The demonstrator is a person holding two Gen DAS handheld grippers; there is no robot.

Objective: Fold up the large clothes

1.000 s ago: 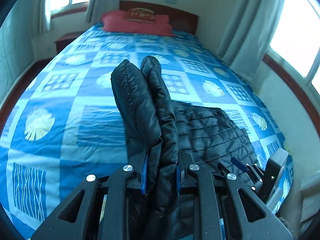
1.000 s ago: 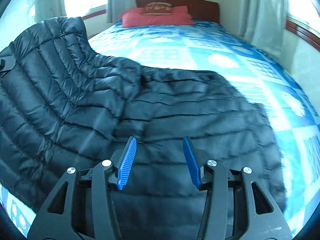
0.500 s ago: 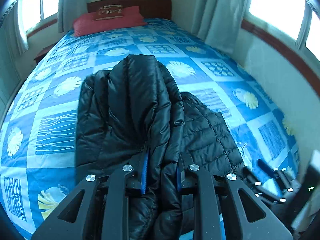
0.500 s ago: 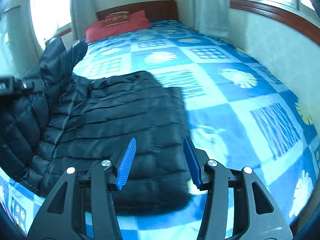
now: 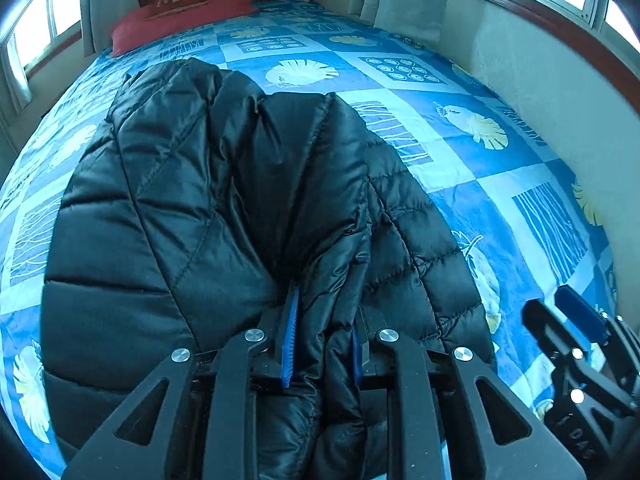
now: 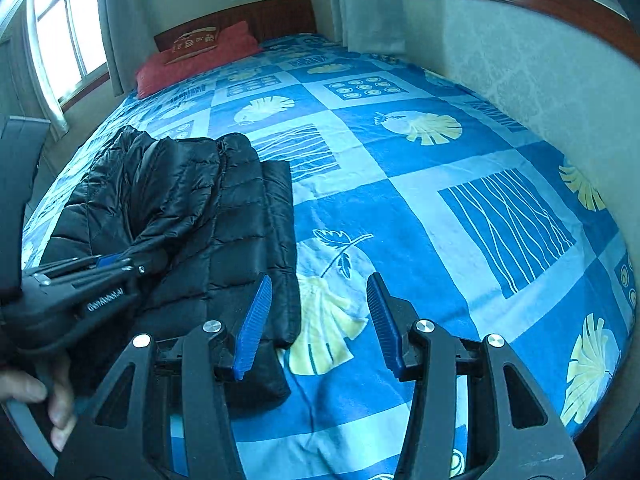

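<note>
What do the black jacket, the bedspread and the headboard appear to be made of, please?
Black jacket: probably a thin synthetic shell over puffy filling; it shows a slight sheen and stitched quilting lines, with padded sections between them.
Bedspread: looks like matte woven printed fabric, blue with pale leaf patterns and soft creases.
Headboard: seemingly wood, reddish-brown with a smooth finish.

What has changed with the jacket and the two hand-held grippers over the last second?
The left hand-held gripper has carried its pinched part of the black puffer jacket across and down over the body, so the jacket now lies folded narrower on the blue bedspread. The right hand-held gripper has shifted off the jacket to over its edge. Unchanged: left grip shut, right open and empty.
</note>
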